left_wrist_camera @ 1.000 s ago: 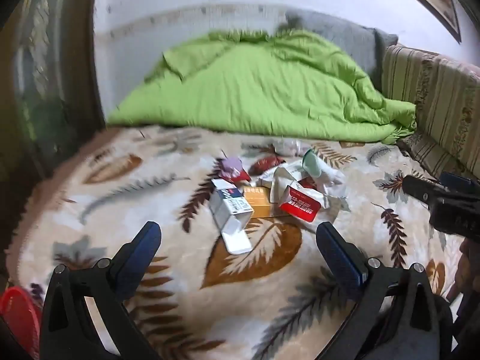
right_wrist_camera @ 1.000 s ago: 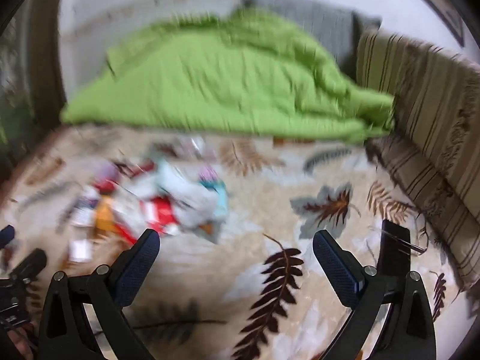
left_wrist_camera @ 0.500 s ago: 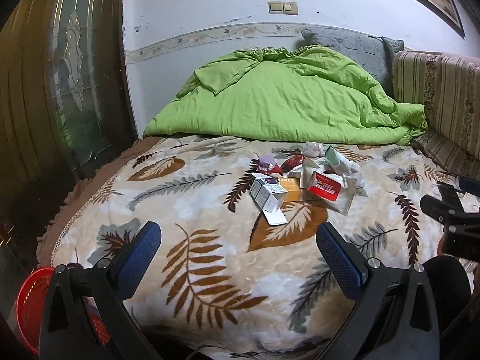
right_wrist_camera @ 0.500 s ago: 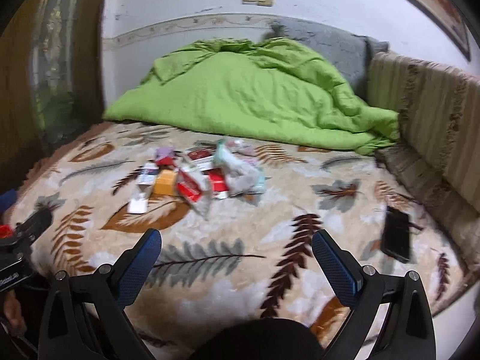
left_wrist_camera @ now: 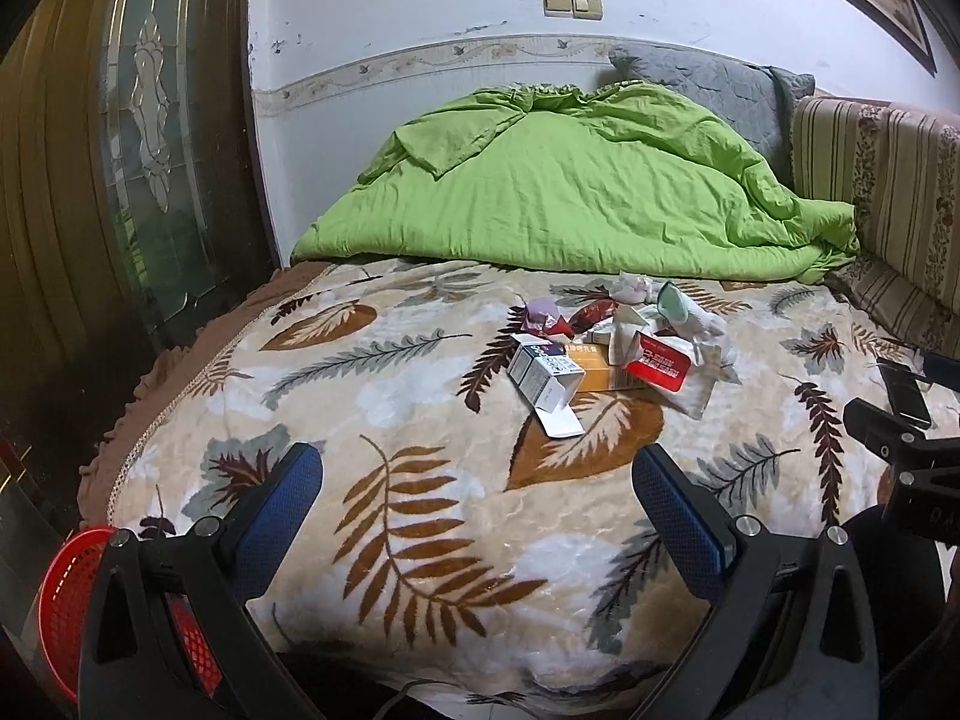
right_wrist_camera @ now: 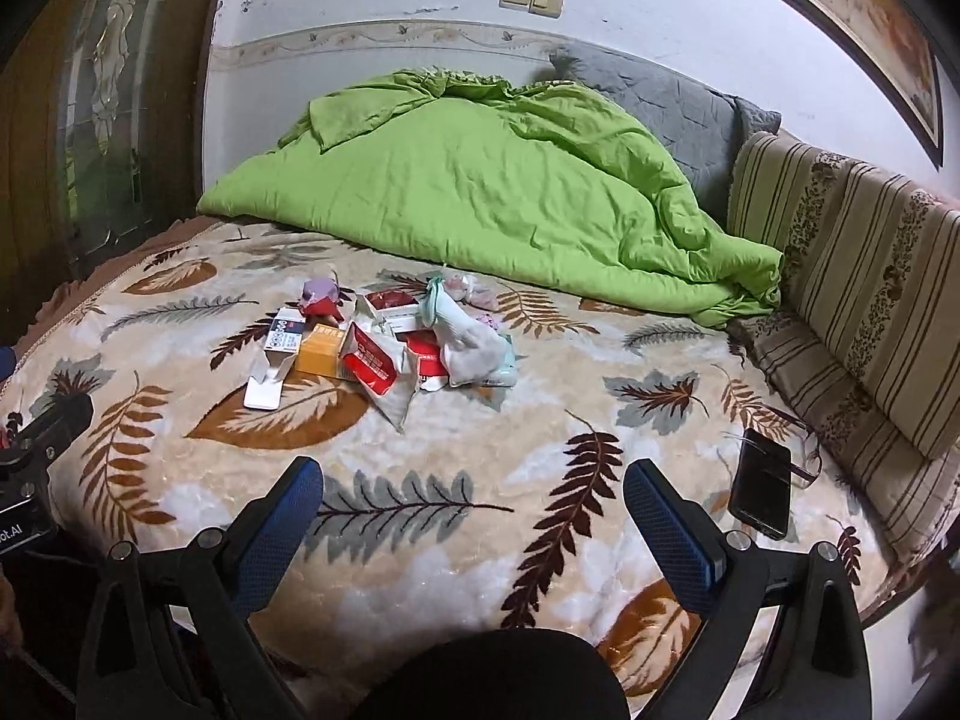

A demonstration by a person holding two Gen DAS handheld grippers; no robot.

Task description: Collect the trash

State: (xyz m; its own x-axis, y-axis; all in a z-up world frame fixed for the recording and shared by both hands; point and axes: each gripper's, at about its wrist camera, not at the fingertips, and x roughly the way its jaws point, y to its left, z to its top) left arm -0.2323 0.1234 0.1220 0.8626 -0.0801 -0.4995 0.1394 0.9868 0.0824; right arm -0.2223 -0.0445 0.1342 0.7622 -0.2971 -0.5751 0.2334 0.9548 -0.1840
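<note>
Step in hand, as I read it: the approach, nothing picked yet. Your left gripper [left_wrist_camera: 477, 486] hangs at the bottom of its frame with jaws wide and empty; your right gripper [right_wrist_camera: 474, 489] likewise, jaws wide, nothing between them. The trash pile [left_wrist_camera: 612, 348] sits centre frame on the leaf-print blanket [left_wrist_camera: 432, 420], well apart from both grippers: an opened white carton [left_wrist_camera: 543, 381] nearest you, an orange box [left_wrist_camera: 600, 372] touching it, a red-and-white pouch [left_wrist_camera: 660, 366] just right of that, crumpled wrappers behind. Red basket [left_wrist_camera: 66, 606] shows at the lower left corner, beside the bed; likely the bin. Phone [right_wrist_camera: 761, 492] lies lower right in the right view, near the striped cushion [right_wrist_camera: 852, 276]; not trash, leave it. Next move calls for reaching in over the blanket and closing on one loose piece, probably the carton, without snagging the pile of the fabric
</note>
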